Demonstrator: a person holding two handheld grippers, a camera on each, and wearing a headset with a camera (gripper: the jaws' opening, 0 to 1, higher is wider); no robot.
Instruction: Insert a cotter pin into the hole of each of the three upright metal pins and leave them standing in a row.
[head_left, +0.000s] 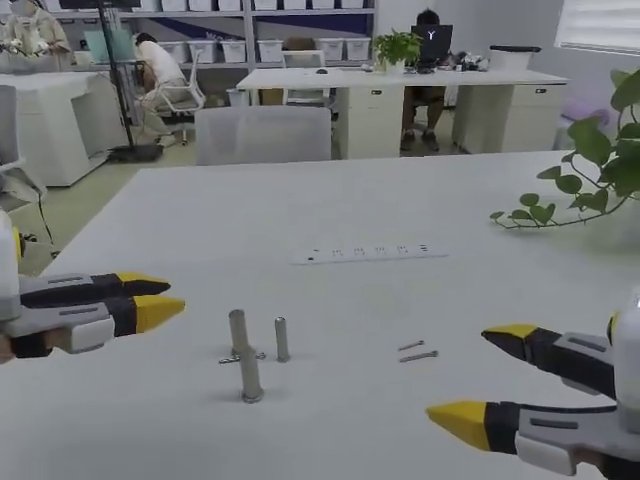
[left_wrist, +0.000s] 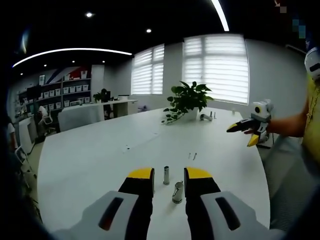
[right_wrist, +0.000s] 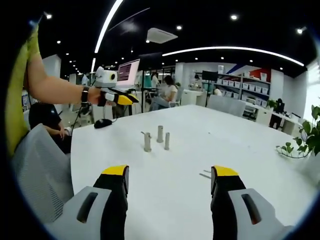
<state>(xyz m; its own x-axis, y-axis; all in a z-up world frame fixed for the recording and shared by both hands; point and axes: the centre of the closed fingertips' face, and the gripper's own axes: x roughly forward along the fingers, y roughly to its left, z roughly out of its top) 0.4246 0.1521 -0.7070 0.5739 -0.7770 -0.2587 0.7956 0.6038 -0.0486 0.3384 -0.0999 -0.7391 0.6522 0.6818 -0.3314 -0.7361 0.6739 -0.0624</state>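
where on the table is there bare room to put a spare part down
Bare tabletop lies between the power strip and the far edge, and between the metal pins and the loose cotter pins. Crowded: around the three pins, beside the left gripper, and the right edge where the plant trails.

holes in the metal pins (head_left: 250, 372) are too small to see.
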